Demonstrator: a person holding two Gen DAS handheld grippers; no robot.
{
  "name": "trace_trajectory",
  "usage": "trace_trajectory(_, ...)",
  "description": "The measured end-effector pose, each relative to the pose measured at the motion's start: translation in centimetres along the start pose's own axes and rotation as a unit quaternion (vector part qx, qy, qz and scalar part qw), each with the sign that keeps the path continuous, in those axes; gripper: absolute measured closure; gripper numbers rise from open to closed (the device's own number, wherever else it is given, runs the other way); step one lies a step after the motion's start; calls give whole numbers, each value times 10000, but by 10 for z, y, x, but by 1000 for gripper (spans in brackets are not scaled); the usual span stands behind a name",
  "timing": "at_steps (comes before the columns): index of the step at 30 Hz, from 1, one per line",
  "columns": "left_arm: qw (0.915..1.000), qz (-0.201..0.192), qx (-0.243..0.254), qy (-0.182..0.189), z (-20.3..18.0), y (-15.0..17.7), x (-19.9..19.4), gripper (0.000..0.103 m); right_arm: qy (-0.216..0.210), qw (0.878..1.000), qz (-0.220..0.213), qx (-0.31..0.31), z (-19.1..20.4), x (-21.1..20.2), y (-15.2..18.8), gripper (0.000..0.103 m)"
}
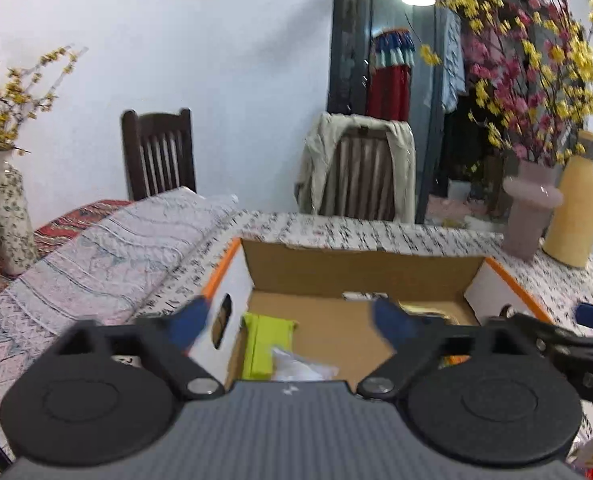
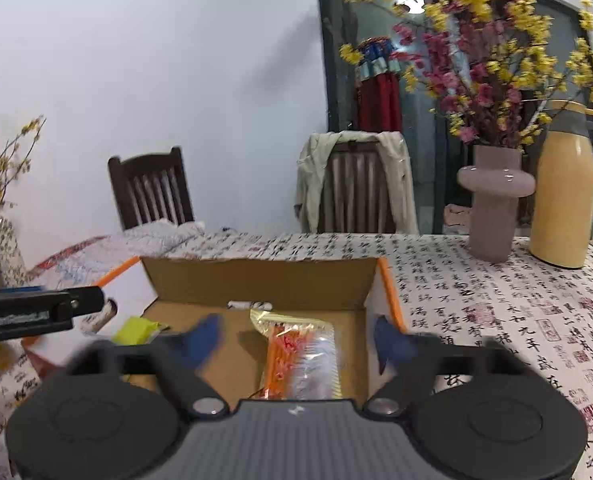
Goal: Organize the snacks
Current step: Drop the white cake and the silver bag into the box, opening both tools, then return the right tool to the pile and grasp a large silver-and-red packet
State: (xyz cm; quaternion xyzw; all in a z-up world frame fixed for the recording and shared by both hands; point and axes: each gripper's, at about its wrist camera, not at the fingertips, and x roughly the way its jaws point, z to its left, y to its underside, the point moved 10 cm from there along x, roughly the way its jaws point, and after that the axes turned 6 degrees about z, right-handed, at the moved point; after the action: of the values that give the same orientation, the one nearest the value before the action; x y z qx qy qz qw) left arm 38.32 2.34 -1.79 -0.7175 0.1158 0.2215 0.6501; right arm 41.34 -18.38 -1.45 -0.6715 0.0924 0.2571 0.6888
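Though boxed, snack packet [image 2: 300, 360] lengthwise, upright

box [image 2: 256, 280]: brown, open, on table | orange snack pack [image 2: 300, 360]: flat inside, toward 3 o'clock | green pack [image 1: 262, 344]: inside, toward 9 o'clock

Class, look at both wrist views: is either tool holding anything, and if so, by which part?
Nothing is held. The left tool and right tool are both open above the cardboard box.
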Motion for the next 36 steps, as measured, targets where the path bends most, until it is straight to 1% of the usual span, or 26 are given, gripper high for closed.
trace_trajectory(2, 9999, -107, -55, -39, 2, -2, -4, 0, 7, 9999, -58, 113, -4, -4, 0, 0)
trace_trajectory(7, 9998, -139, -80, -71, 3, -4, -6, 0, 51, 9997, -40, 240, -10, -1, 1, 0)
trace_trajectory(11, 9994, -276, -175, -78, 4, -12, -20, 0, 57, 9995, -185, 240, -10, -9, -4, 0)
trace_trajectory(13, 9991, -361, -204, -101, 7, -18, -32, 0, 93, 9992, -316, 221, -9, -19, -10, 0)
trace_trajectory(16, 9986, -467, -229, -10, 9, -24, -53, 0, 58, 9985, -519, 184, -6, -40, -17, 0)
trace_trajectory(21, 9986, -478, -175, 111, 11, -19, -79, 0, 90, 9978, -655, 64, -1, -74, -16, 0)
trace_trajectory(27, 9992, -339, -105, 161, 24, 7, -97, 0, 67, 9981, -605, -15, -1, -105, 10, 0)
trace_trajectory(31, 9997, -205, -44, 117, 38, 30, -103, 0, 105, 9990, -425, -39, -4, -115, 38, 0)
trace_trajectory(34, 9999, -65, -1, 99, 47, 51, -104, 0, 139, 9995, -271, 37, -10, -119, 62, 0)
trace_trajectory(36, 10000, -58, 44, 47, 54, 63, -105, 0, 157, 9996, -195, 144, -16, -120, 78, 0)
